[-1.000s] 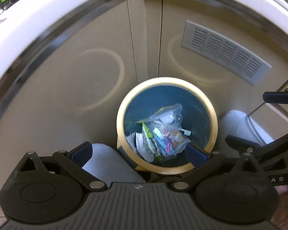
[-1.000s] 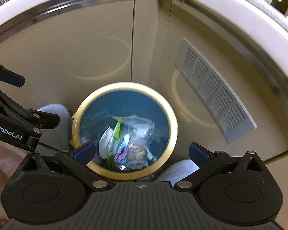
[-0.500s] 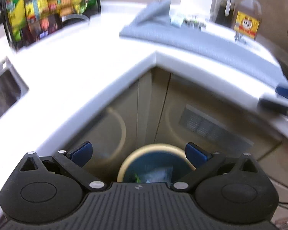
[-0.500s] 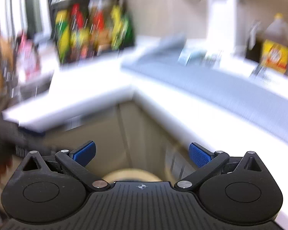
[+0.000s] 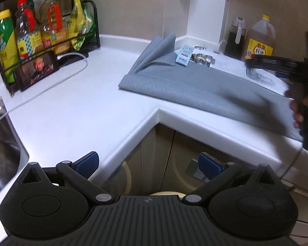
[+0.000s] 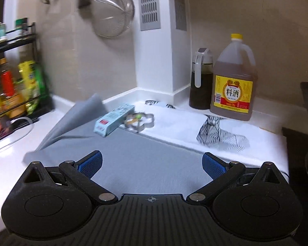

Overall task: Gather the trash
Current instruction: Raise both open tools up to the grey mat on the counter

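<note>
Over the corner worktop (image 5: 76, 110), both claws are now facing the counter surface instead of looking straight down into the trash bin, as they were a second ago — only a sliver of the bin's cream rim (image 5: 164, 193) is showing under the left claw (image 5: 148, 162), on the floor before the cabinet doors. The left claw is hanging spread and empty above the worktop edge; the right claw (image 6: 152, 164) is likewise standing spread and empty over the grey mat (image 6: 137, 160). Judged from this, the last drop into the bin is finished and the search for the next piece of trash is beginning.

Candidate trash, counted: one pale blue carton (image 6: 113, 121) is lying on its side at the far edge of the mat, just beside one flower-shaped metal ring (image 6: 140, 121) — whether the ring counts as trash cannot be told. One white cloth with black line patterns (image 6: 195, 131) is lying beyond the mat.

Standing goods, not trash: one large jug with a yellow cap (image 6: 234, 82) and one dark dispenser bottle (image 6: 201, 80) are standing side by side against the wall; one wire rack (image 5: 43, 32) is holding at least three bottles and one green-yellow bag, with one white cable (image 5: 57, 78) trailing from its foot. One mesh strainer (image 6: 113, 14) is hanging on the wall. One sink (image 5: 2, 153) is showing at the left edge
</note>
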The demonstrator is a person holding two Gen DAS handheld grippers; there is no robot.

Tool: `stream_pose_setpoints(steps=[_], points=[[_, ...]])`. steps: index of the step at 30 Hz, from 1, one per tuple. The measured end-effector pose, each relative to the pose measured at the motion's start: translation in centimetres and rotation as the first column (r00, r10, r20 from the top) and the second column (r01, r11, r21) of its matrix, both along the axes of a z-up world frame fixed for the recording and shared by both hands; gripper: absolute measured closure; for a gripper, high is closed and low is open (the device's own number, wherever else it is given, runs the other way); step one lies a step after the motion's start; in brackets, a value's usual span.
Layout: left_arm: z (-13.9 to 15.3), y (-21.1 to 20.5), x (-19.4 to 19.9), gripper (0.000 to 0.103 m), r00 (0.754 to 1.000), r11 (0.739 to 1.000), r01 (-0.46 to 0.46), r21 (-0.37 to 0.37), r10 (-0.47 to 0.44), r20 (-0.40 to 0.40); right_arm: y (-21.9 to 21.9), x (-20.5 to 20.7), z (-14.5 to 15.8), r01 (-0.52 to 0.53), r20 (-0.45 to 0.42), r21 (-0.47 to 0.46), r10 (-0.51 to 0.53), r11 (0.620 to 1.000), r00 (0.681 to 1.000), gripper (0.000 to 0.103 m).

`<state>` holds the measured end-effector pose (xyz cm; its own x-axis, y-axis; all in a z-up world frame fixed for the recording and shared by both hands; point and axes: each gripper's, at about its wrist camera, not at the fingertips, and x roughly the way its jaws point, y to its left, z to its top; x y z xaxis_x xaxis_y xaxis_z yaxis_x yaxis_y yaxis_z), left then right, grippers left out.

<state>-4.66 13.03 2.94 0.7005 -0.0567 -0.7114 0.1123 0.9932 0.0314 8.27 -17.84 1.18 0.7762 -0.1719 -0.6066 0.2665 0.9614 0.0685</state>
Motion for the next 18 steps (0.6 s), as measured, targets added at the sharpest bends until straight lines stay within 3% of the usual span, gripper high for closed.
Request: stream_pose_setpoints(steps=[12,18], points=[[-0.2,0.0,3.3,0.000,1.000,1.000,0.008,0.021,-0.008,-0.009,-0.5,12.7,-8.0,-0.023,-0.268,0.005,0.024,1.000,0.963,0.000],[-0.1,0.3,4.8,0.000,1.000,1.000,-0.005,0.028,0.005,-0.006,-0.6,16.8,-9.7,-0.003,-0.253,-0.005,0.002,1.000,0.968,0.000]])
